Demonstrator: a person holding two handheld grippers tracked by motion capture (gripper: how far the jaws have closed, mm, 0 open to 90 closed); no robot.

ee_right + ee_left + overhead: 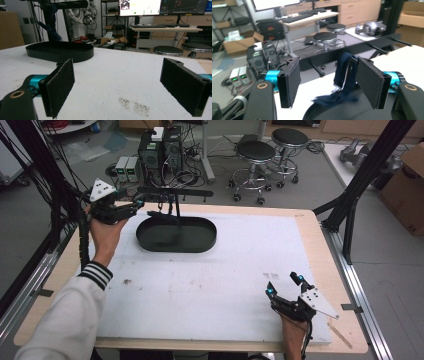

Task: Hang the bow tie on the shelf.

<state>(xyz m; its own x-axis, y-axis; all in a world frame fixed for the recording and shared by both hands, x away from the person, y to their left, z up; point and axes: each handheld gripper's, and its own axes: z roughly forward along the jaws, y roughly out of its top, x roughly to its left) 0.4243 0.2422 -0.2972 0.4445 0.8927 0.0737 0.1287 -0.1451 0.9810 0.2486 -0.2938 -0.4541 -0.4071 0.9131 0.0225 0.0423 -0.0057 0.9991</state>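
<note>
White padded table point(210, 285) in a lab: dark blue cloth point(343, 75) draped over a black rack point(172, 195) above an oval tray point(200, 242), upper centre; left gripper point(136, 202) just left, jaws released; right gripper point(285, 285) open, lower right; cloth's far side hidden.

Soft, even room light falls from above, leaving the white mat point(210, 285) bright without glare and putting only faint shadows under the black tray point(176, 234). The high view is low in detail and bends straight lines near its edges. In the left gripper view the dark cloth point(342, 82) is smeared by motion and the background is soft, while the right gripper view is sharper, with bright monitors point(140, 7) slightly washed out.
</note>
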